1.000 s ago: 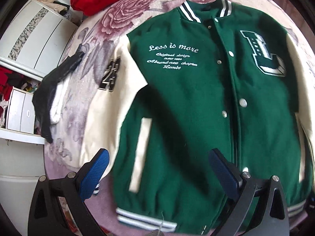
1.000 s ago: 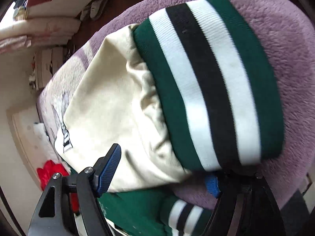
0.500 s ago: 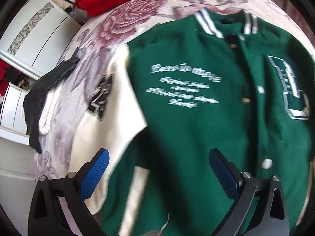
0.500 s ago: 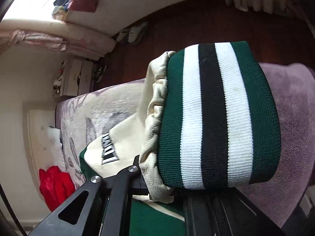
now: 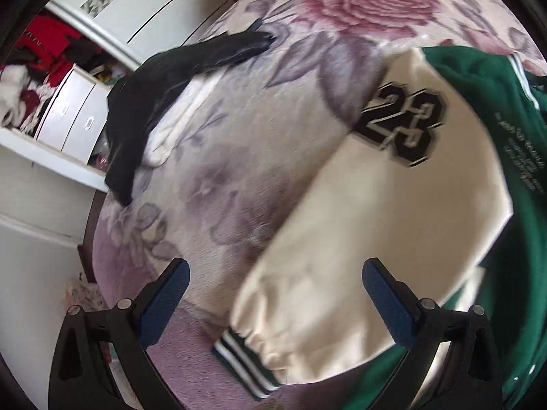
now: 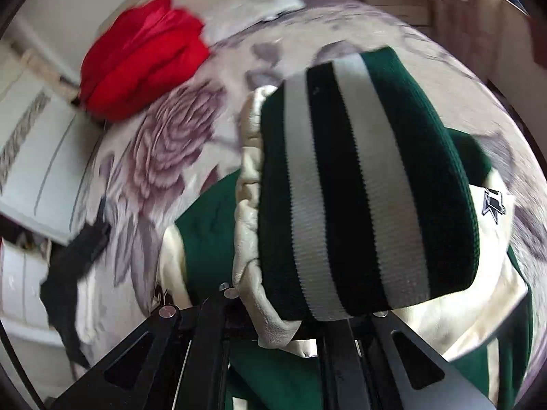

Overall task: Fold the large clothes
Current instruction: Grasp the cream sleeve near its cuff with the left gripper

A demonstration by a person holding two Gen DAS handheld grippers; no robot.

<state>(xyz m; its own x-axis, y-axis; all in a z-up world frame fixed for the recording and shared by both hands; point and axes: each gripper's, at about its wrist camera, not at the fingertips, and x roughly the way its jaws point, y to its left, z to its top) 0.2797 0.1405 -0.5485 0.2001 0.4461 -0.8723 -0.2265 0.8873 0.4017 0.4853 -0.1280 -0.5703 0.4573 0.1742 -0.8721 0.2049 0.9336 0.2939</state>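
1. The green jacket [image 5: 512, 225] is spread on the bed [image 5: 239, 177], on a blanket printed with roses; its cream sleeve [image 5: 386, 232] with the "23" patch [image 5: 403, 123] is laid out beside the body, its striped cuff [image 5: 244, 362] near the bed's edge
2. The right hand-held gripper [image 6: 307, 321] is clenched on the other sleeve's striped cuff [image 6: 365, 188]; its jaws have just been closing, and the ribbed knit and gathered cream material are pinched between them and held up over the jacket
3. The left hand-held gripper [image 5: 273, 304] is released, its blue pads [image 5: 164, 304] spread wide above the cream sleeve, and nothing is seen between them
4. The jacket is judged bulky and fairly heavy for cloth, yet soft: the body looks like thick wool-type fabric, and the sleeves are probably a smooth leather-like material, though motion blur makes that uncertain
5. Smooth sleeve panels are expected to slip in a pinch; the ribbed cuffs and hem band are thicker, give more friction and are the better places to be taken hold of
6. A black garment [image 5: 164, 102] and a red garment [image 6: 143, 58] are left on the bed, well apart from the jacket
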